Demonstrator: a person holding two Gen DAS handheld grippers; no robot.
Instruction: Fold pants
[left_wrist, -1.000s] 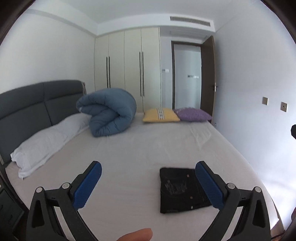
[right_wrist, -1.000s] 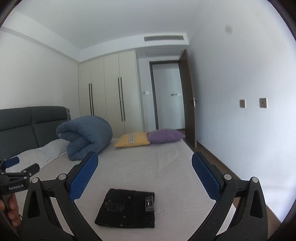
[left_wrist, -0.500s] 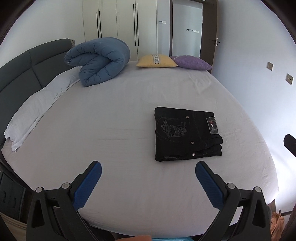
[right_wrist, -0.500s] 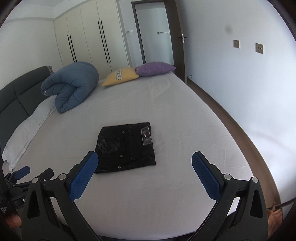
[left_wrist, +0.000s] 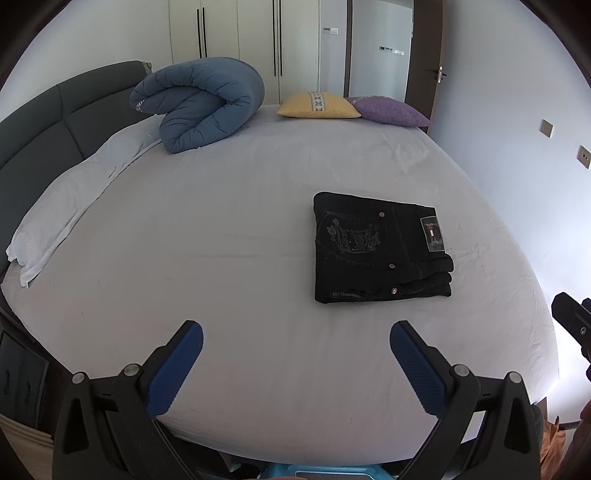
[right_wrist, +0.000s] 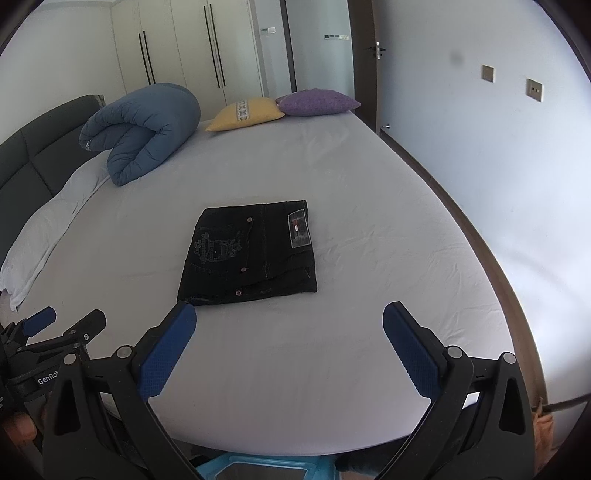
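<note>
Hovering released over the bed's near edge: left tool, right tool; black jeans lie folded — likely finished, nothing left to grasp.

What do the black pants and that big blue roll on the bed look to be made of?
The pants look like black denim: matte weave, visible seam stitching, metal rivets and a sewn patch at the waist. The blue roll seems a padded quilt in soft matte fabric, puffy with stitched channels; the exact fibre can't be told. Both lie on the bed.
</note>
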